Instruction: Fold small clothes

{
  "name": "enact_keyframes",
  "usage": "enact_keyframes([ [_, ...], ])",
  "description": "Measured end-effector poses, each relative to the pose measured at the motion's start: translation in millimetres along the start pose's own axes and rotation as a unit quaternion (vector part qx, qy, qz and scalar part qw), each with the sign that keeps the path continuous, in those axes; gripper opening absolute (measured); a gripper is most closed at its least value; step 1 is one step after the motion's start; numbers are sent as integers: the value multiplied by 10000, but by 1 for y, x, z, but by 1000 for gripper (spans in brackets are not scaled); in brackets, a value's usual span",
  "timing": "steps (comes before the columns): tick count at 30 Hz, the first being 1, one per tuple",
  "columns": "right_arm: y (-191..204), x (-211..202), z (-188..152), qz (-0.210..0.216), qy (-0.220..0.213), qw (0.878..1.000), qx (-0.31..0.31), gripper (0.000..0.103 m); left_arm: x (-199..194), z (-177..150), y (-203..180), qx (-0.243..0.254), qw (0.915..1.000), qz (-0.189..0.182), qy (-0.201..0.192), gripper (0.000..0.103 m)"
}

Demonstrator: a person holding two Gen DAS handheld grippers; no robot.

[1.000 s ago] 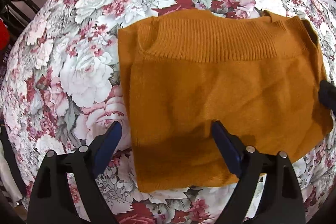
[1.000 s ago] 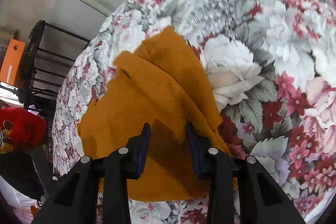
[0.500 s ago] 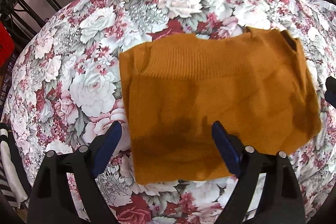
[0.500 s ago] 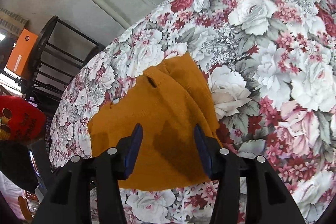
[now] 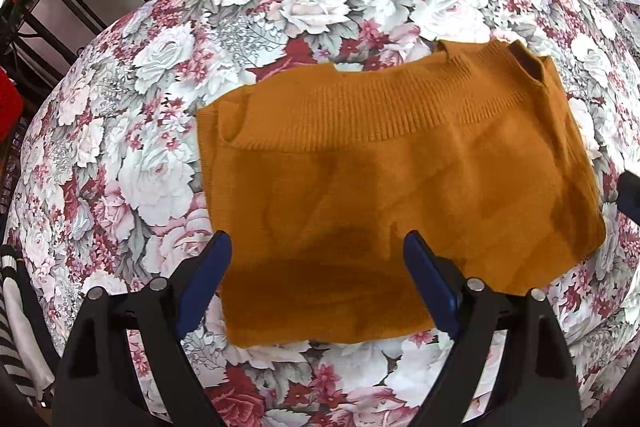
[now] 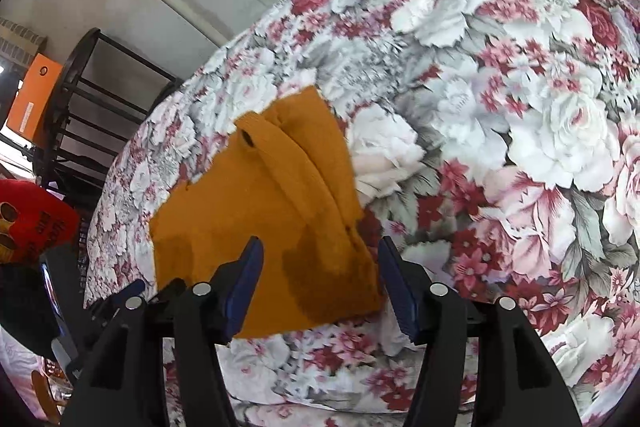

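Left wrist view: we see a folded mustard sweater [image 5: 392,187] lying flat on a desk covered by a floral cloth [image 5: 168,155]. Its ribbed band runs across the far side, and the sweater sits right of the desk's middle. Our left tongs [image 5: 316,255] hang above the sweater's near edge with the jaws wide apart, gripping nothing; their shadow falls dark on the knit. One blue pad [image 5: 208,275] is over the cloth just left of the sweater, the other over the sweater itself. At the right edge, a dark tip of the right tongs [image 5: 630,191] shows just beside the sweater's right side.

In the right wrist view, the right tongs [image 6: 320,267] are also spread apart and empty, above the sweater's [image 6: 256,227] near corner. A black metal rack [image 6: 80,115], an orange box [image 6: 32,95] and a red object [image 6: 32,211] stand beyond the desk at the left.
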State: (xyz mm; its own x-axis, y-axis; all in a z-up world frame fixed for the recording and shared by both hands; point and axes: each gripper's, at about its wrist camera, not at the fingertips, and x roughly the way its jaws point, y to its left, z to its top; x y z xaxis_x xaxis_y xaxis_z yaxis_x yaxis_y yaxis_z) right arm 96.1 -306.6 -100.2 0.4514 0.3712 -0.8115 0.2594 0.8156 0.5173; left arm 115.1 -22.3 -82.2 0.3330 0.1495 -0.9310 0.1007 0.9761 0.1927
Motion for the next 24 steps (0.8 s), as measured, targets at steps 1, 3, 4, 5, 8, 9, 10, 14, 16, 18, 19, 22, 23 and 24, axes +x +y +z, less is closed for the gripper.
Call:
enact_keyframes([
  [1,-3,1,-1,-5,19,10000,2,60,2,0,-2,20,10000,-4,12,85],
  [3,-10,5,-3,18,73,10000,47,60,5,0,-6,62,10000,-1,45,85],
  [4,-13,6,-3,30,87,9999,70,61,7,0,-8,83,9999,3,67,85],
  [5,-16,9,-3,59,105,9999,107,62,9,0,-10,101,9999,4,88,85],
  [8,-21,17,-4,137,196,9995,220,65,14,-1,-14,162,9998,24,141,85],
  [9,-22,19,-4,166,215,9993,244,65,16,-1,-15,184,9997,35,156,85],
  [10,-22,21,-5,189,221,9993,250,67,18,-1,-16,191,9997,36,174,85],
  [14,-20,26,-6,227,228,9993,172,72,23,0,-14,140,9996,-14,264,86],
  [16,-19,26,-6,251,214,9993,156,73,26,1,-12,112,9995,-38,310,88],
  [18,-19,27,-7,273,197,9993,159,73,29,1,-10,85,9994,-22,343,92],
  [19,-18,27,-7,282,187,9993,161,73,30,1,-8,55,9993,-34,378,93],
  [22,-16,28,-7,359,176,9991,156,73,35,3,0,-105,9986,-186,491,93],
  [23,-14,29,-8,356,187,9991,114,73,36,4,2,-157,9983,-231,517,93],
  [24,-13,30,-8,319,186,9993,53,73,36,4,4,-174,9982,-243,522,93],
])
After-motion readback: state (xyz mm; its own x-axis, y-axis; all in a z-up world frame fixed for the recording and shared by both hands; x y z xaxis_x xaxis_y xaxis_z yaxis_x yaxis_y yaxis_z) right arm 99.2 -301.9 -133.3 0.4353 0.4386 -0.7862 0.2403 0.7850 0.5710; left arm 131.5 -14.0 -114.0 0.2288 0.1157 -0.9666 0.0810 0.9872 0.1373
